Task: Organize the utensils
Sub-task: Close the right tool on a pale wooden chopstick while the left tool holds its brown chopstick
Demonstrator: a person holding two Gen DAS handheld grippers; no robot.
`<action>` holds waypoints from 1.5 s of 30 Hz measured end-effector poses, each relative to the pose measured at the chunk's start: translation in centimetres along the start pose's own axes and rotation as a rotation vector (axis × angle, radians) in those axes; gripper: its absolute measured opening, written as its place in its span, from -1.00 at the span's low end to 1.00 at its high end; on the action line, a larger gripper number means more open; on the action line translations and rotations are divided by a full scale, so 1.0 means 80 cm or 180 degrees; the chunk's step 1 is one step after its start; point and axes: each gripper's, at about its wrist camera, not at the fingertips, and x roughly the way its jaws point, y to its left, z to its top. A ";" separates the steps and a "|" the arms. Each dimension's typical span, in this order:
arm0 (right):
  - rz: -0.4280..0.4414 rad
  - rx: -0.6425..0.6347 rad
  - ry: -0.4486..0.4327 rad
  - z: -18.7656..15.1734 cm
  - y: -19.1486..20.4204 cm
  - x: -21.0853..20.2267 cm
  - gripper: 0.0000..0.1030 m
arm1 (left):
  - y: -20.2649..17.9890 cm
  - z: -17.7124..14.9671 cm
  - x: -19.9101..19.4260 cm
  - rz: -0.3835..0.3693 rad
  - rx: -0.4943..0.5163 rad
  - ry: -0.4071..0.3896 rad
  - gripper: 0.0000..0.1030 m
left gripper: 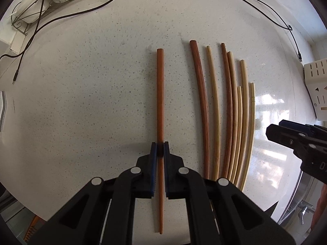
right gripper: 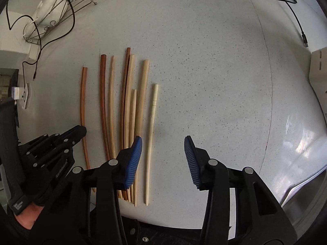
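The left gripper (left gripper: 160, 150) has its jaws clamped on a reddish chopstick (left gripper: 160, 94) lying apart from the row of chopsticks (right gripper: 126, 110) on the countertop (right gripper: 214, 81). The right gripper (right gripper: 163, 143) hangs partly open with nothing between its pads, just right of the palest chopstick (right gripper: 151, 130). Bare counter stretches toward the sink's edge (right gripper: 302, 185).

Each wrist camera looked steeply down along its own tongs, close over the desk (left gripper: 81, 102), both sharing the chopstick row (right gripper: 126, 112).
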 end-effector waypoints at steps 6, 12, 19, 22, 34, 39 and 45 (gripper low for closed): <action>-0.0067 0.0132 0.0146 0.006 0.013 0.020 -0.51 | -0.005 -0.010 0.002 0.0010 -0.0015 -0.0028 -0.89; -0.0139 0.0208 0.0170 0.006 0.026 0.030 -0.60 | -0.005 -0.013 0.001 0.0006 -0.0035 -0.0050 -0.89; -0.0202 0.0174 0.0180 0.013 0.050 0.039 -0.76 | -0.005 -0.013 -0.002 -0.0002 -0.0043 -0.0060 -0.89; -0.0195 0.0188 0.0212 0.017 0.055 0.043 -0.76 | -0.005 -0.013 -0.002 -0.0001 -0.0042 -0.0067 -0.89; -0.0301 0.0213 0.0223 0.028 0.060 0.046 -0.91 | -0.007 -0.015 -0.001 0.0038 -0.0016 -0.0068 -0.89; -0.0305 0.0145 0.0219 0.030 0.058 0.047 -0.91 | -0.007 -0.015 -0.002 0.0075 0.0030 -0.0057 -0.89; -0.0197 0.0116 0.0212 0.028 0.045 0.044 -0.92 | -0.011 -0.015 -0.002 0.0127 0.0065 -0.0058 -0.89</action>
